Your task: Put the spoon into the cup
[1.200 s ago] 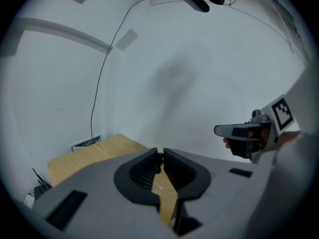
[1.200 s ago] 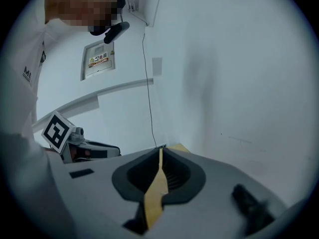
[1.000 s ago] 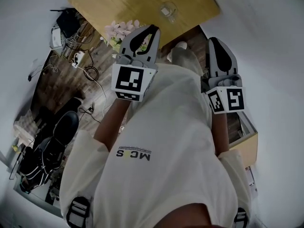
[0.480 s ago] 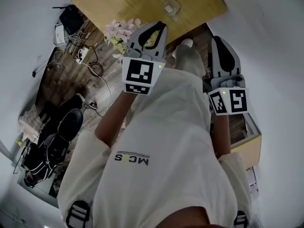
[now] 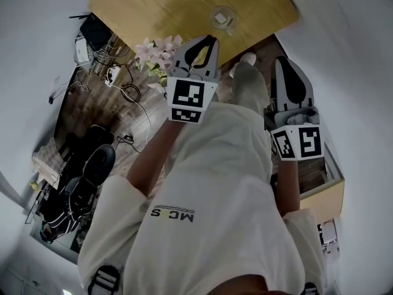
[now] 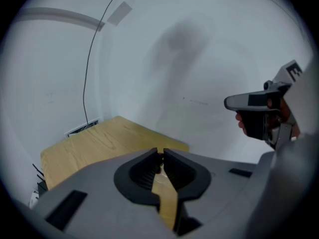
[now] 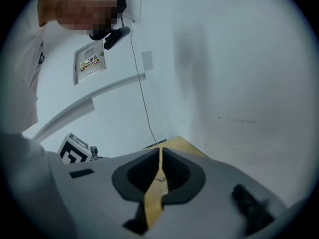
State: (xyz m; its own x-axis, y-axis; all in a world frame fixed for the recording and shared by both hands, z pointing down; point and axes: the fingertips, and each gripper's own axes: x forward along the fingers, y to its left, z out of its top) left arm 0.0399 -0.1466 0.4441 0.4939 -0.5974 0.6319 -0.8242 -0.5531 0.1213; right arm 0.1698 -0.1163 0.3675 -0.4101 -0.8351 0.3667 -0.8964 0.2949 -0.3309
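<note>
Left tongs (image 5: pixel 202 42): pressed together but for a hair slit, with nothing between them. They are raised in front of the chest and aimed toward 12 o'clock at the desk (image 5: pixel 153 5), which reads as a carrying pose while the desk is out of reach.
Right tongs (image 5: pixel 286 63): closed on nothing, held at the body's 3 o'clock, well apart from the desk.
Cup (image 5: pixel 221 17): clear glass, round and low, standing on the desk at 12 o'clock in the head view.
Spoon: not identifiable. A pale patch shows at the cup, too small to name.
Desk surface: pale yellow wood grain, smooth, with rounded corners.
Tongs' build: matte grey shells with black ribbed pads for grip.
Flowers (image 5: pixel 156 45): pink, soft, near the desk's near edge.
Stage: approach, judging by the empty tongs.
</note>
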